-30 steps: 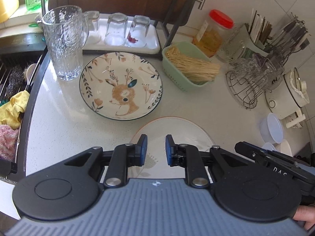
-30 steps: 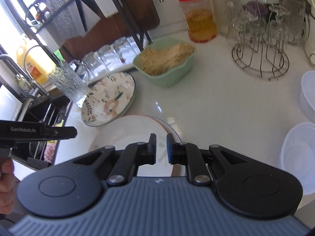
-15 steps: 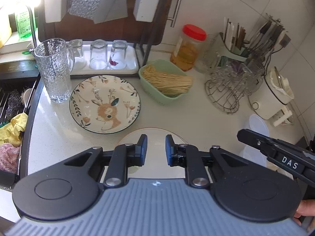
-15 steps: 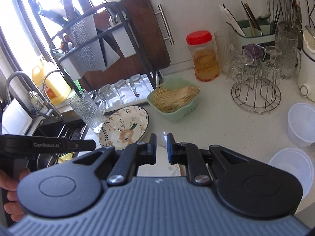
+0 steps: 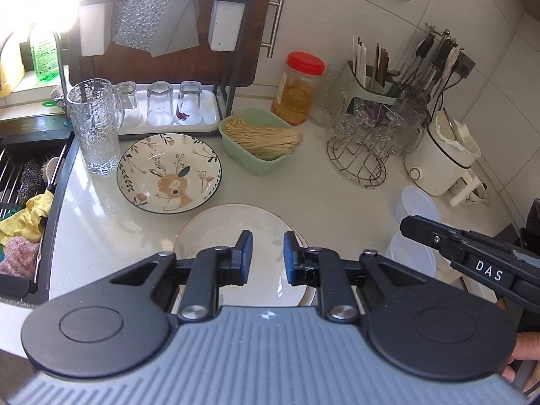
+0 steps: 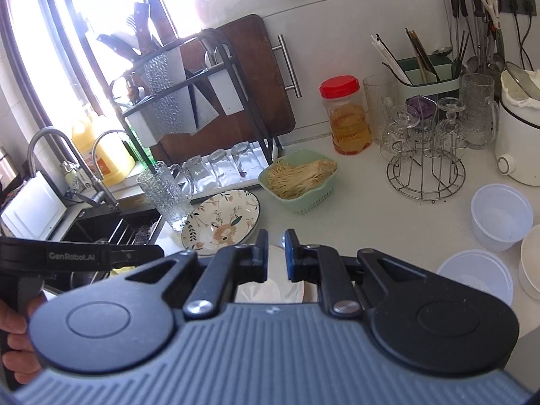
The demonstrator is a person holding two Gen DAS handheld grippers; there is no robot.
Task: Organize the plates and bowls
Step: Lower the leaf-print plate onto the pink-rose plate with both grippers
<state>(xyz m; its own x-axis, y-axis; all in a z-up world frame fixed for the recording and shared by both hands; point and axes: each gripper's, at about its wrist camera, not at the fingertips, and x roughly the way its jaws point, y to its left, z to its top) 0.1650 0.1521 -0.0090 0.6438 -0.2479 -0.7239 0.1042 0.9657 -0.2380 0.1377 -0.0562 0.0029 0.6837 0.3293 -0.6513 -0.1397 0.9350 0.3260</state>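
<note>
The plain plate lies on the desk just beyond both nearly closed, empty jaws, the left gripper nearer; the deer plate sits behind it.

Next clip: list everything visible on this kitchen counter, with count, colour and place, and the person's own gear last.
Deer-patterned ceramic plate: one, cream with floral rim, counter centre-left.
Plain white plate: one, pale, nearest, beneath the left gripper.
Textured glass pitcher: one, clear, beside the sink.
Upturned drinking glasses: three, clear, on the white rack tray.
Green plastic basket of dry noodles: one, mint, behind the plates.
Red-lidded plastic jar: one, amber contents, by the wall.
Wire glass stand: one, metal, right.
Translucent plastic bowls: two clearly seen, whitish, far right.
White electric cooker: one, right.
Left gripper: black, fingers nearly closed, empty.
Right gripper: black, fingers nearly closed, empty.
</note>
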